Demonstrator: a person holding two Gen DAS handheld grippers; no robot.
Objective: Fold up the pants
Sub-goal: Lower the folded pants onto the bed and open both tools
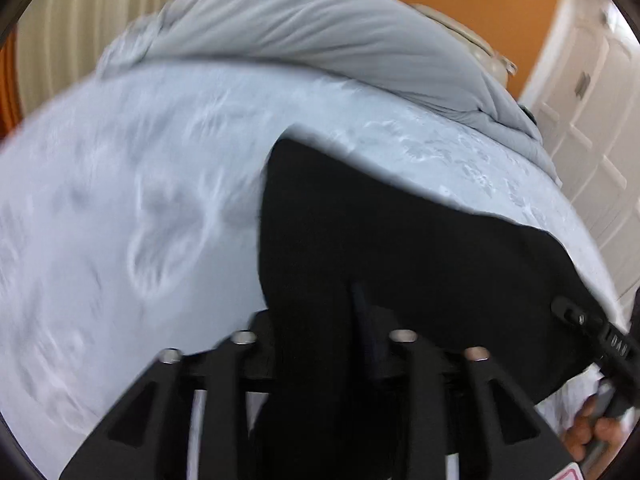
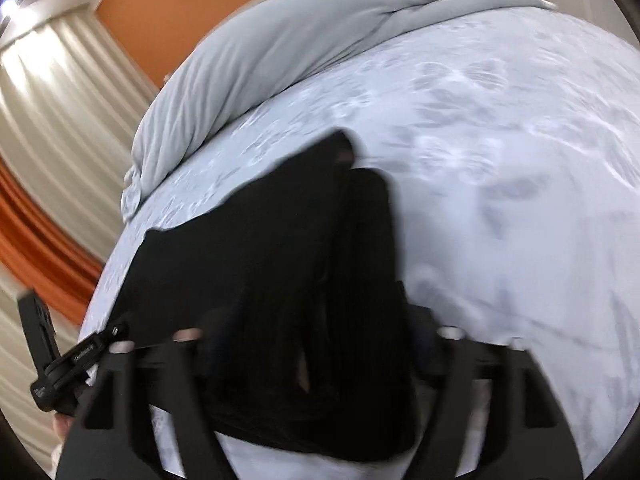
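Left wrist view: my left gripper sits at the bottom of the frame with the black pants bunched between its fingers. Everything there is black on black, so I honestly can't tell if those jaws are pinching the cloth or just standing around it. The pants spread from the lower middle out to the right across the pale patterned bedspread, and a rumpled grey duvet is heaped along the top. My right gripper pokes in at the lower right edge, with a hand wrapped on its handle.

Right wrist view — same deal from the other side. The pants fill the lower middle and run up to a corner near frame centre, lying on the bedspread. My right gripper has its jaws spread wide, fabric piled between them. The left gripper shows at the lower left, with curtains behind it.
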